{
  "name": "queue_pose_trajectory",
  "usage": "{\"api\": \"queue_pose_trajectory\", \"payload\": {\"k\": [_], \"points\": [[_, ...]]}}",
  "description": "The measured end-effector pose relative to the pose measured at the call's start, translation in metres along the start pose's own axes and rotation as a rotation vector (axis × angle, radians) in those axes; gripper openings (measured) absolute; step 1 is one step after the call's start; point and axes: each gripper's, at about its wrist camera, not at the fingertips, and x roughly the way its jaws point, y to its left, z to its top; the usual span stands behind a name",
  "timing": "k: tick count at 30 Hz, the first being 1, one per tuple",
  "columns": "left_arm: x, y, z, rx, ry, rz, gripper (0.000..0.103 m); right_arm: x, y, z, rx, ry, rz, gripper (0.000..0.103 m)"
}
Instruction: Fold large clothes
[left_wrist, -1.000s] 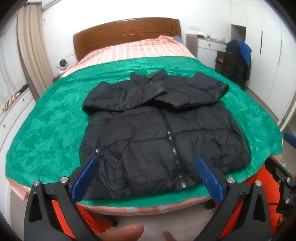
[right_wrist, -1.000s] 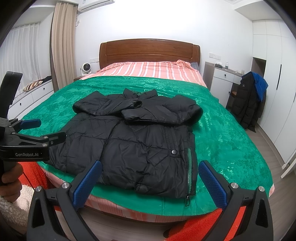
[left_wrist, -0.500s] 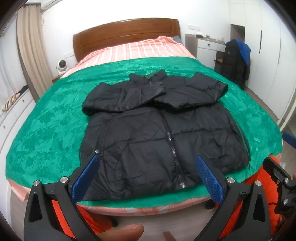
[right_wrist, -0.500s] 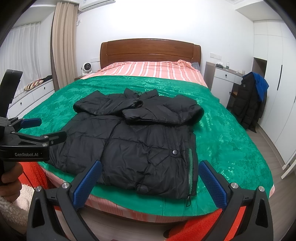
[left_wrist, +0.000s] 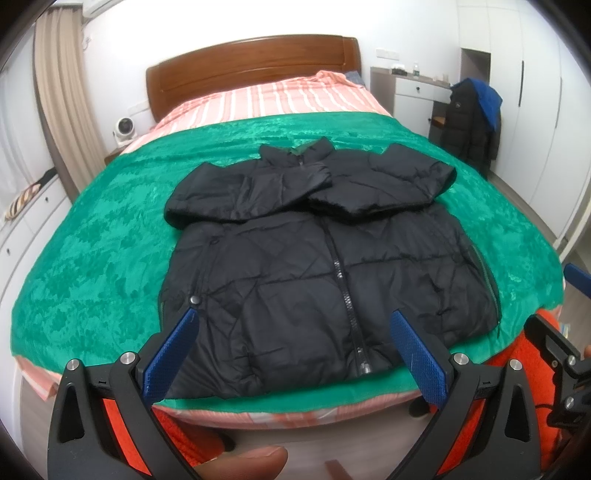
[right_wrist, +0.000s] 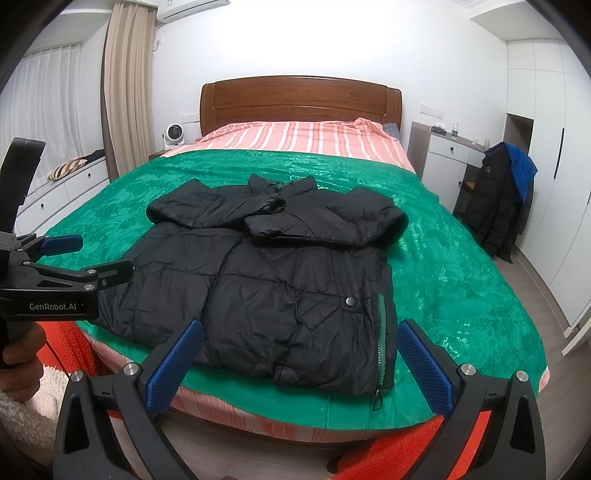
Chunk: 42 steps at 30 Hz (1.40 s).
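A black puffer jacket (left_wrist: 325, 266) lies front-up on the green bedspread (left_wrist: 92, 258) of the bed (right_wrist: 306, 140), near the foot edge closest to you. It is zipped, its collar points toward the wooden headboard (left_wrist: 255, 62), and both sleeves are folded across the chest, their cuffs meeting near the middle.

You hold your left gripper (left_wrist: 293, 354) just off the foot of the bed, its jaws spread wide with nothing between them, the blue pads framing the jacket's lower hem. Your right gripper (right_wrist: 297, 363) sits likewise at the foot, jaws spread and empty, aimed at the jacket's bottom corner by the green pocket zipper (right_wrist: 380, 343).

In the right wrist view your left hand (right_wrist: 20, 365) grips the other handle at the left edge. A second dark coat (right_wrist: 498, 210) hangs by the white desk (right_wrist: 443, 162), well apart from the bed.
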Motion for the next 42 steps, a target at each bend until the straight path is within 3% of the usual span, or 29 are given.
{"api": "queue_pose_trajectory", "payload": {"k": [42], "points": [[0.0065,0.0022,-0.0047,-0.013,0.024,-0.007,0.103,0.0020,-0.0005,-0.0026,0.001,0.004,0.003,0.103]]}}
